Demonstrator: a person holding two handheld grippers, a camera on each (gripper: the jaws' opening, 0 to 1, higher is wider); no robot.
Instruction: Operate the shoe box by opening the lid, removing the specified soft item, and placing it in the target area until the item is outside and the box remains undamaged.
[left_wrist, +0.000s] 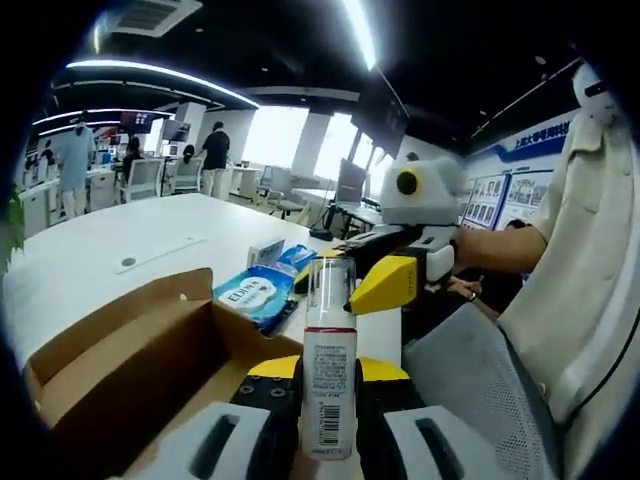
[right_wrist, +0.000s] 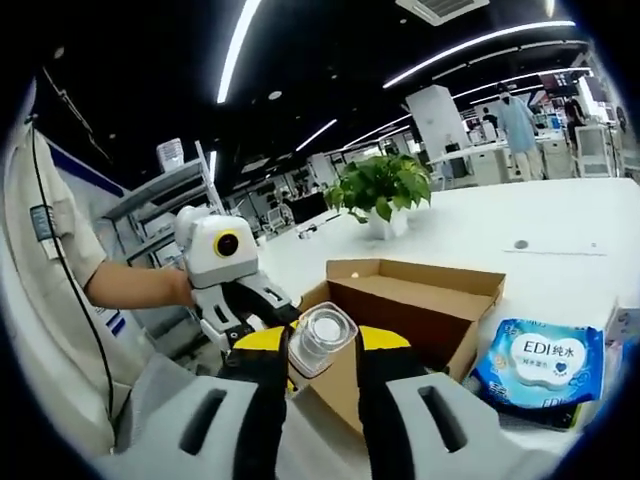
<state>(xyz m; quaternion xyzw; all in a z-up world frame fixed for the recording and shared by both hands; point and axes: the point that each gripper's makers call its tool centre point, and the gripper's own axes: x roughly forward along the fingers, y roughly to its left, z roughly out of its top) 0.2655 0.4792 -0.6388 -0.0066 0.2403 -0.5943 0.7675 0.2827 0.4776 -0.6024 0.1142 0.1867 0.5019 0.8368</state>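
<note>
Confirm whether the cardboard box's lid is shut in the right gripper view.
No: the cardboard box stands open, its flaps spread and its dark inside exposed.

The brown cardboard shoe box (right_wrist: 420, 300) stands open on the white tabletop (right_wrist: 520, 225), its flaps raised. A small bottle with a clear cap (left_wrist: 329, 375) is upright above its edge. A blue wipes pack (right_wrist: 540, 365) lies beside the box.
</note>
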